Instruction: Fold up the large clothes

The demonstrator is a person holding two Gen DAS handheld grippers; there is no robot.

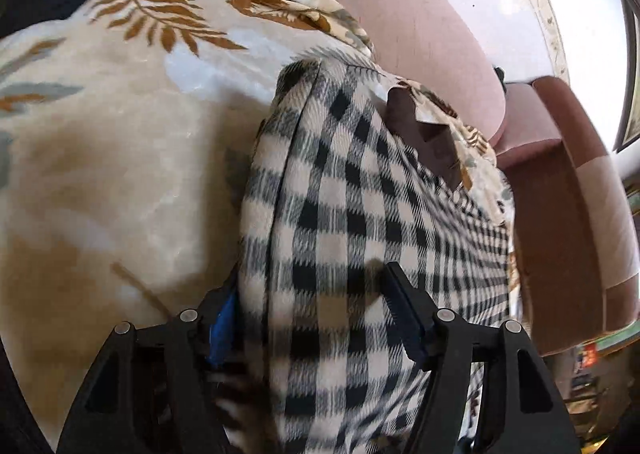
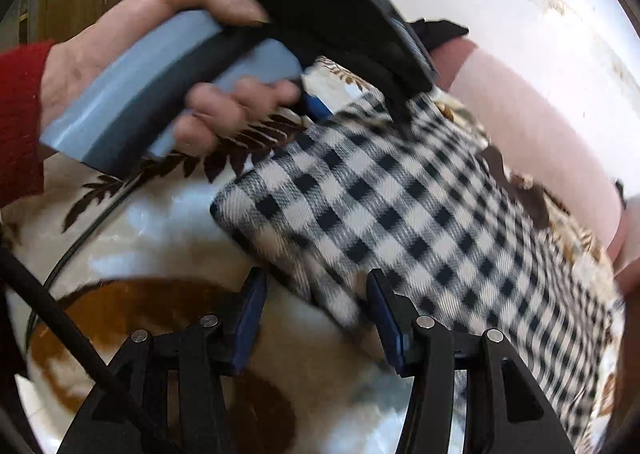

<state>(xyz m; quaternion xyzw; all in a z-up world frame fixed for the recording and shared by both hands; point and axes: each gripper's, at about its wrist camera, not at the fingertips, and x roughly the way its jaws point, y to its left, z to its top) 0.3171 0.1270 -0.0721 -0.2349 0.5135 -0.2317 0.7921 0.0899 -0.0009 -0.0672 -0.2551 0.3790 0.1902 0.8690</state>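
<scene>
A folded black-and-white checked cloth [image 1: 340,181] [image 2: 400,205] lies flat on a cream blanket with brown leaf prints [image 1: 120,153] [image 2: 160,221]. My left gripper [image 1: 312,286] straddles one long folded edge. Its jaws stand apart, one blue pad beside the fold and the other finger just above the cloth, casting a shadow on it. In the right wrist view a hand with a red sleeve [image 2: 24,109] holds that left gripper [image 2: 360,109] at the cloth's far corner. My right gripper [image 2: 315,276] is open around the near corner, with a gap beside the cloth.
A pink cushioned seat back [image 1: 420,33] [image 2: 540,113] runs behind the blanket, with a brown armrest [image 1: 560,213] at the right. A black cable [image 2: 80,238] crosses the blanket at the left. A pale wall lies beyond.
</scene>
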